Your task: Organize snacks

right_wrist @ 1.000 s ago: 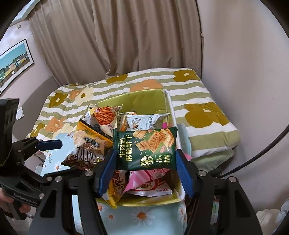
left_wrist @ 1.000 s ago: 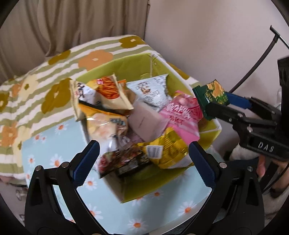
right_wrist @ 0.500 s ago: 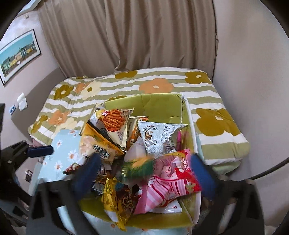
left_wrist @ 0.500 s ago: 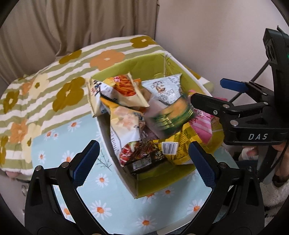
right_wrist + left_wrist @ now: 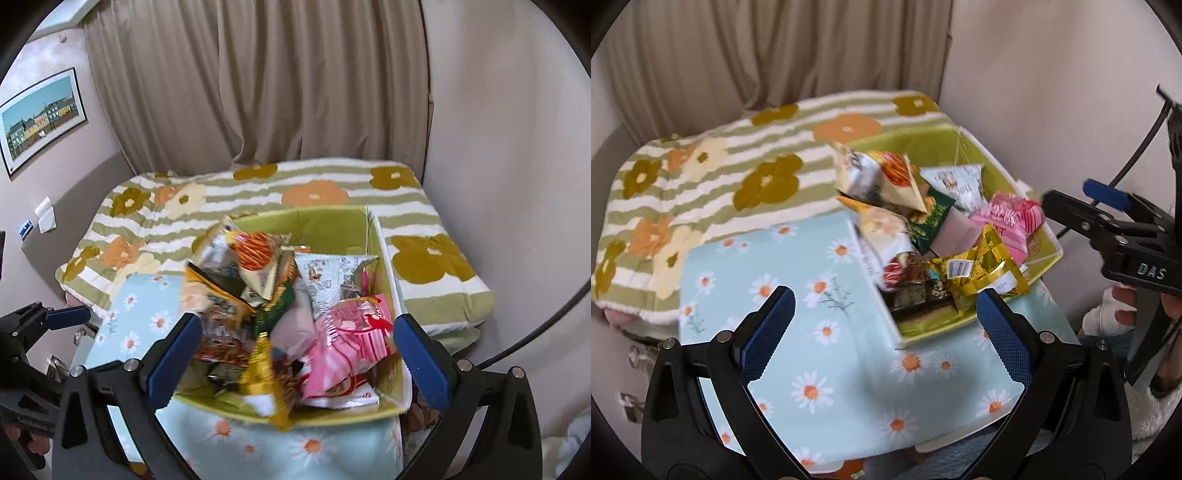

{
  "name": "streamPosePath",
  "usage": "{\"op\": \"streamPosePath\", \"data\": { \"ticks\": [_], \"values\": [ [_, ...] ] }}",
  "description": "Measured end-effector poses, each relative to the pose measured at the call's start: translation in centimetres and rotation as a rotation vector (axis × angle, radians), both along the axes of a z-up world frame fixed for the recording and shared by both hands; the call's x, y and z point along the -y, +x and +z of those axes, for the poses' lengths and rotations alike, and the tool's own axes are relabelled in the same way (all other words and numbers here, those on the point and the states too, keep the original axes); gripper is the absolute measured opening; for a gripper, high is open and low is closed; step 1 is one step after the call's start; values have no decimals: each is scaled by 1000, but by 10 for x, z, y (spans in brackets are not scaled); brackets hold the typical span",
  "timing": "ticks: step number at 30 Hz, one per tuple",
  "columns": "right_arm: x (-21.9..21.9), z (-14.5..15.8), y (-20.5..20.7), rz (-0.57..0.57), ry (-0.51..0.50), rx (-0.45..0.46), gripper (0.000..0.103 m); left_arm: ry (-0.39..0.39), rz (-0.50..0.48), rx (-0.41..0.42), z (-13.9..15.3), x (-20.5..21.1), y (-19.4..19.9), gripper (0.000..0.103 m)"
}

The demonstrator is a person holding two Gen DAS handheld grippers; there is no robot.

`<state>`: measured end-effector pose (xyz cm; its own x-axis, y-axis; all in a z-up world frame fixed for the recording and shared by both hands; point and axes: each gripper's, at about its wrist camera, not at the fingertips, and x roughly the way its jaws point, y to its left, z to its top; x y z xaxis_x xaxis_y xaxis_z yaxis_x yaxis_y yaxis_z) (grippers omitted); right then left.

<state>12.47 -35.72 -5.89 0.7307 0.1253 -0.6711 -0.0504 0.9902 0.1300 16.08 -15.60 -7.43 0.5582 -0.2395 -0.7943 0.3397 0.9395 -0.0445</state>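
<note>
Your right gripper is empty now, jaws spread wide. A second ago it held the dark green cracker packet; half a second ago that packet was a falling blur, and now it lies in the green storage box, wedged near the centre of the pile between the orange chip bag and the pink striped bag. In the right wrist view you see only a sliver of the packet, in the middle of the frame.

Your left gripper is also wide open and holds nothing; it hangs over the daisy-print cloth in the lower half of its frame, well to the left of the box.

So that drop looks finished. The box is heaped above its rim, and the gold foil bag droops over the near wall at lower centre of the right wrist view. I judge it the likeliest to slide out. No loose snacks show on the cloth or the striped flower blanket, so tidying the pile is probably what remains.
</note>
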Motion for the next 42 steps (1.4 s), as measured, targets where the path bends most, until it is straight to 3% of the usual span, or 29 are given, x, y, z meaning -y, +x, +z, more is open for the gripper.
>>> {"op": "streamPosePath", "data": {
  "ticks": [5,10,13,16,25,42],
  "values": [
    [-37,39,-53,-58,-17,70,103,-38,73,85,38,-46,-44,98],
    [-74,56,-97,-97,-31,99,103,-49,146,175,65,-91,-92,99],
    [-101,61,-124,-116,-108,135,103,-42,176,257,78,-115,-122,99],
    [-116,62,-143,-114,-118,152,103,-56,184,300,87,-131,-144,99],
    [-120,68,-170,-121,-119,185,102,-28,200,387,93,-128,-178,99],
    [-110,71,-168,-132,-123,209,102,-21,185,394,88,-107,-176,99]
  ]
}}
